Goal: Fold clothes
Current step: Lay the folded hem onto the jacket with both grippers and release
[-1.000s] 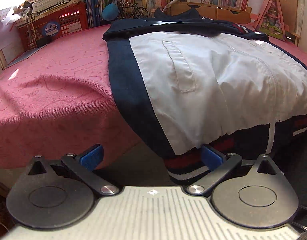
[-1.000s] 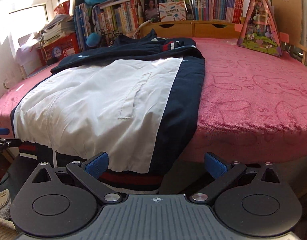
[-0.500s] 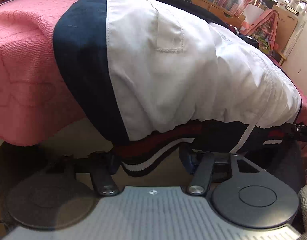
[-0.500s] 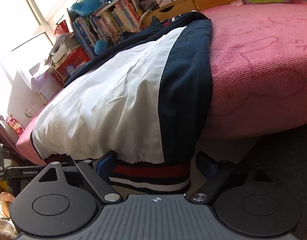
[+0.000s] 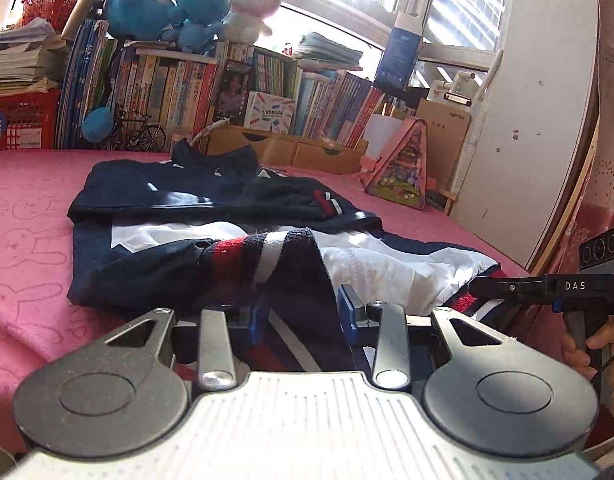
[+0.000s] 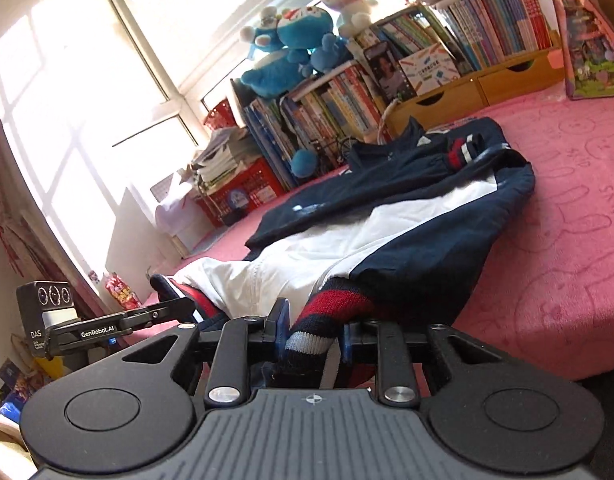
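both grippers clamped on the jacket hem

at nine o'clock in the left wrist view a red crate [image 5: 21, 124] holds nothing i can make out through its mesh; stacked papers [image 5: 15, 60] lie on top of it. next along, a row of books [image 5: 167, 96] fills the shelf, with blue plush toys [image 5: 163, 8] and a pink-eared bunny [image 5: 253, 8] sitting above it. toward one o'clock stands a wooden drawer unit [image 5: 291, 150]; its drawers are shut, so their contents cannot be told. a pink triangular bag [image 5: 399, 170] stands at two o'clock.

the navy and white jacket [image 5: 211, 216] lies on the pink bed cover [image 5: 31, 208], centre frame, its striped knit hem turned up toward the camera. the left gripper [image 5: 303, 314] has its jaws closed on that hem at six o'clock, dark fabric pinched between the blue pads. at three o'clock the right gripper [image 5: 507, 286] grips the hem's other end, with a hand [image 5: 587, 344] on its handle.

in the right wrist view the left gripper [image 6: 163, 312] shows at nine o'clock, closed on the hem. the right gripper [image 6: 313, 334] at six o'clock has its jaws drawn in on the red, white and navy ribbing, the jacket [image 6: 407, 216] running off to one o'clock.
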